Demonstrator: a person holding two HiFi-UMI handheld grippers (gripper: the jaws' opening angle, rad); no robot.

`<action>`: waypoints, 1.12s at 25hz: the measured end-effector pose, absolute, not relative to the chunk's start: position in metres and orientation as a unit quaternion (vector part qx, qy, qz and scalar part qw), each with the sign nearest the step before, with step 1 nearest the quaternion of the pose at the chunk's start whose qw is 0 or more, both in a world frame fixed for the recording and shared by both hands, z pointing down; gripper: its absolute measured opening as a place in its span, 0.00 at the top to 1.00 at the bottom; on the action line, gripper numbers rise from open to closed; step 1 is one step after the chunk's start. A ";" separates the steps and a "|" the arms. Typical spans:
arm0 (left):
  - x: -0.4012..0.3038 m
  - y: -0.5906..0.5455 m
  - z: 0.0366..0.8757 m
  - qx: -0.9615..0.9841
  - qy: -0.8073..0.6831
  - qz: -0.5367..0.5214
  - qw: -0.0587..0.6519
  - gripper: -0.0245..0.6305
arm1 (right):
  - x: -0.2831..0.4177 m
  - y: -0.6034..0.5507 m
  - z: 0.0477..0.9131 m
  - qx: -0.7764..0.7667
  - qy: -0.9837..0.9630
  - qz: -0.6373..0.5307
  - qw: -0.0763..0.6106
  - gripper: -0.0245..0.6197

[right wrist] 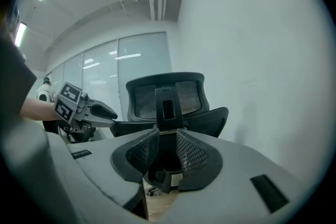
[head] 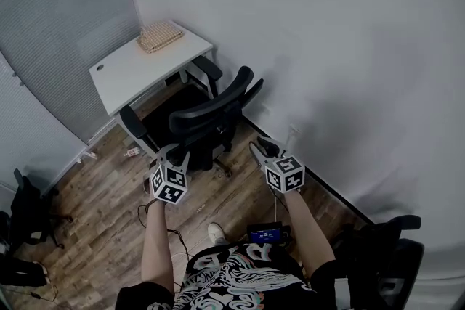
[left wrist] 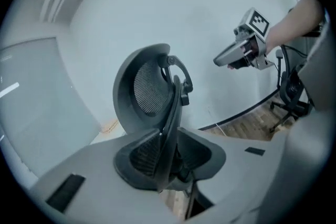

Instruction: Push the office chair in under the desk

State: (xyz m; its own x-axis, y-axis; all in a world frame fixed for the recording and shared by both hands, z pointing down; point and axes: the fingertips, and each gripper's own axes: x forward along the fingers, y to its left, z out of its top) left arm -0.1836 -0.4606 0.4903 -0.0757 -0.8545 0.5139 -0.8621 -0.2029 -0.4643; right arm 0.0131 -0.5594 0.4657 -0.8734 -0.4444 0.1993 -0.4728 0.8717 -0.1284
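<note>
Head view: the chair [head: 211, 116] sits just in front of the table [head: 131, 76], facing it, with its back toward me. Its wide backrest runs lower left to upper right, parallel to the table's front edge, and its 2 armrests reach toward that edge. I cannot tell how far the seat goes under.

The table stands in the corner where the white wall [head: 327, 47] meets a blind-covered partition [head: 58, 25]. The wall runs close along the chair's right. Wood-plank floor [head: 109, 192] lies open on its left and between it and me.

The chair is black, with a mesh back on a curved frame. The table top is flat and white, with a woven basket [head: 160, 35] at its wall end.

My left tool [head: 174, 153] and right tool [head: 260, 146] hover near the backrest without touching it. Each has its jaws slightly apart with nothing between them; through each gap I see the chair beyond.
</note>
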 end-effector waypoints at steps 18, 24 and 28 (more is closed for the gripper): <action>-0.091 -0.369 0.419 0.692 -0.716 0.086 0.043 0.93 | 0.049 -0.464 0.389 0.210 -0.976 0.050 -0.017 0.92; -0.081 -0.359 0.396 0.698 -0.711 0.080 0.024 0.93 | 0.043 -0.431 0.363 0.205 -0.976 0.058 -0.046 0.92; -0.087 -0.364 0.381 0.702 -0.711 0.044 0.021 0.93 | 0.032 -0.426 0.354 0.211 -0.976 0.027 -0.040 0.92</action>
